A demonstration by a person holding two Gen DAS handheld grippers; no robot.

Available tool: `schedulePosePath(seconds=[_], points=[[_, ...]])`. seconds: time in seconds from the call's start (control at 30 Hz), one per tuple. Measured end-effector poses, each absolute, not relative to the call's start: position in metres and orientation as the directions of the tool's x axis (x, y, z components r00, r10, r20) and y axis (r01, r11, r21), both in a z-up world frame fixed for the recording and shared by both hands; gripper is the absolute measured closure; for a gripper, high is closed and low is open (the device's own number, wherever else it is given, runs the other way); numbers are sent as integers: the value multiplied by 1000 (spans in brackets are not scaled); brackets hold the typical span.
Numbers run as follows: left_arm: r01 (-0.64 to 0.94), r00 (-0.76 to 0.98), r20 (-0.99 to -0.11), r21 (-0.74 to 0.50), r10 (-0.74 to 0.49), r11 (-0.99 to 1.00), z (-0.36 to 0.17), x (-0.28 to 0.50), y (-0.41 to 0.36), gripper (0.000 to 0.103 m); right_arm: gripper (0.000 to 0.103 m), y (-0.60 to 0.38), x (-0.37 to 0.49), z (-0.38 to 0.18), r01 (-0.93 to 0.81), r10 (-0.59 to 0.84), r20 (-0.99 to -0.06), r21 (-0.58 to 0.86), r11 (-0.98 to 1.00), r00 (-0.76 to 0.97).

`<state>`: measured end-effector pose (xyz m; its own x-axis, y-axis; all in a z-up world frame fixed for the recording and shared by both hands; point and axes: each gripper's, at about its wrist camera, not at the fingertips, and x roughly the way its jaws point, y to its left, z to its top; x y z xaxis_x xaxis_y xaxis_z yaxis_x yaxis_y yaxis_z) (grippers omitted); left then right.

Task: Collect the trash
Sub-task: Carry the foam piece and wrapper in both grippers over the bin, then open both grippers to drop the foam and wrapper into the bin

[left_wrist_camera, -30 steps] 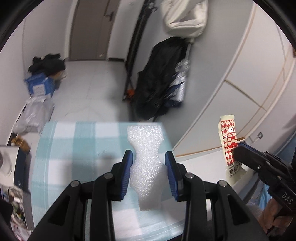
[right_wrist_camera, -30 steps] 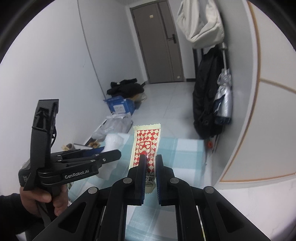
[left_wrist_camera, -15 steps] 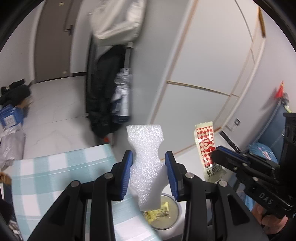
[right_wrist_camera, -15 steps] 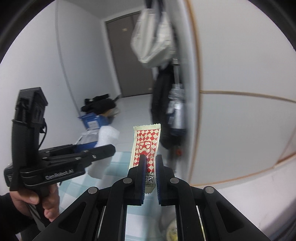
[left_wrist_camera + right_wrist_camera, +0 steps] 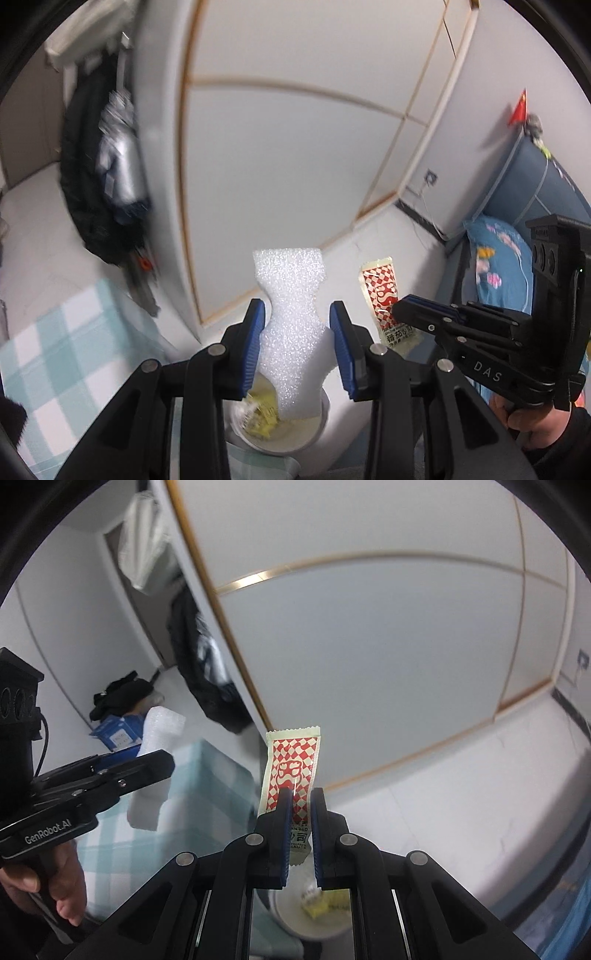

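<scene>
My left gripper (image 5: 297, 314) is shut on a white foam piece (image 5: 291, 295) that sticks up between its blue pads. Just below it stands a round white bin (image 5: 321, 417) holding yellow wrappers (image 5: 264, 413). My right gripper (image 5: 300, 797) is shut on a red-and-white checked sauce packet (image 5: 290, 768), held upright. In the right wrist view the same bin (image 5: 280, 912) shows beneath the fingers, with yellow scraps (image 5: 325, 901) inside. The left wrist view shows the right gripper (image 5: 400, 314) holding the packet (image 5: 382, 295) at the right. The right wrist view shows the left gripper (image 5: 162, 764) and the foam (image 5: 159, 738) at the left.
A table with a teal-and-white checked cloth (image 5: 55, 354) lies at the left, next to the bin. White cabinet doors with gold trim (image 5: 295, 147) fill the background. Dark coats (image 5: 99, 184) hang by the door. A blue bed (image 5: 517, 266) is at the right. A hand (image 5: 62, 886) grips the left tool.
Both grippers swung right, off the checked table and over to the white bin by the cabinet, still holding the foam and the packet. The bin has come into view under both.
</scene>
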<state>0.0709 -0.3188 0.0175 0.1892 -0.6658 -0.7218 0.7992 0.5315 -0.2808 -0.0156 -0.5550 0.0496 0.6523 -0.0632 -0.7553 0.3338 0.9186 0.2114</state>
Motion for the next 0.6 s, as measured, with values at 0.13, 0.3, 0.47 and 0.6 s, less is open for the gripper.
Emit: schedulePosePath(seconds=[0.13, 0.3, 0.47, 0.6], points=[[816, 68, -769, -324, -636, 479, -16, 66, -339, 72, 94, -567, -17, 12, 360, -40, -802, 223, 906, 596], [837, 14, -816, -307, -577, 454, -46, 59, -354, 72, 94, -573, -14, -40, 358, 21, -855, 240, 903, 519], [821, -46, -872, -310, -487, 479, -80, 54, -360, 72, 94, -575, -18, -81, 375, 69, -883, 266, 888, 465], [799, -86, -900, -319, -428, 510, -104, 53, -368, 72, 94, -576, -13, -112, 388, 113, -898, 294, 874, 425]])
